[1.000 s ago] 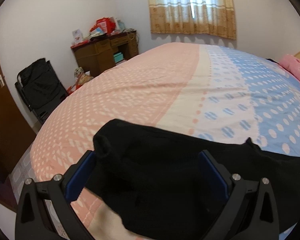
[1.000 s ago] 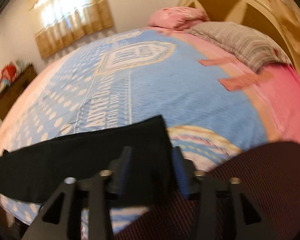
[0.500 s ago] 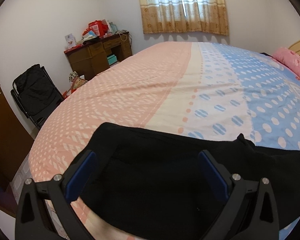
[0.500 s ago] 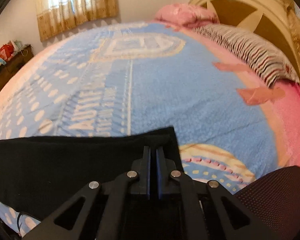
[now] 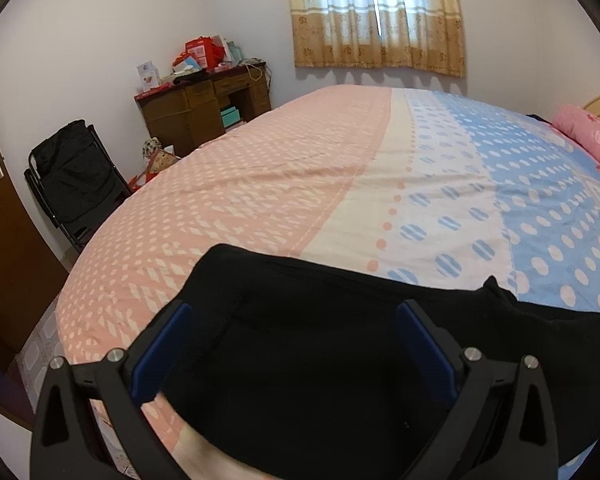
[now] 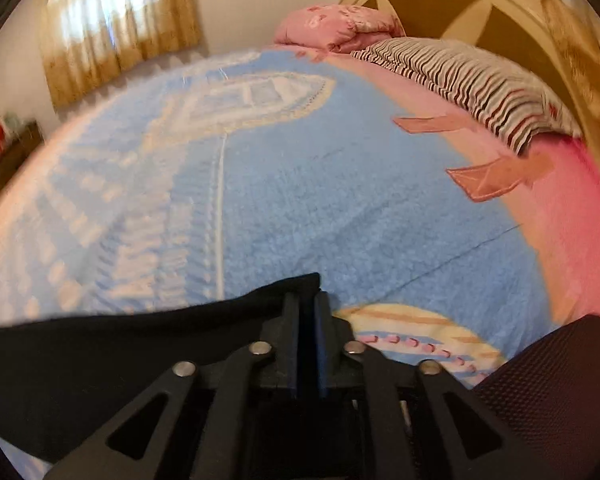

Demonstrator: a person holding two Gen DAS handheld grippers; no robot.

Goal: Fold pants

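While both grippers sit low over the near edge of the bed, the scene reads as follows:

Right gripper [image 6: 307, 308]: jaws nearly together, with a narrow slot between the blue pads; they have just parted slightly after closing. The far right corner of the pants lies at the fingertips, but whether cloth is pinched in the slot cannot be told from this blurred view.

Left gripper [image 5: 296, 316]: jaws spread wide, pads clear of the cloth on both sides, gripping nothing; the black fabric lies below and between the fingers.

Pants [image 5: 300, 360]: black, laid flat along the near edge of the bed, stretching across both views; one end with a stitched hem lies toward the pink side, the other end reaches the right gripper over the blue part.

Chair back [image 6: 548, 384]: dark mesh, at the near right corner of the right wrist view.

Bed cover [image 5: 340, 184]: pink, cream and blue bands with dots.

Pillows: a striped one [image 6: 480, 84] and a pink one [image 6: 336, 24] at the head end, against the headboard [image 6: 440, 4].

Far side: a wooden desk [image 5: 204, 108] piled with boxes, a black folding chair [image 5: 76, 176], curtains [image 5: 376, 16] at the window.
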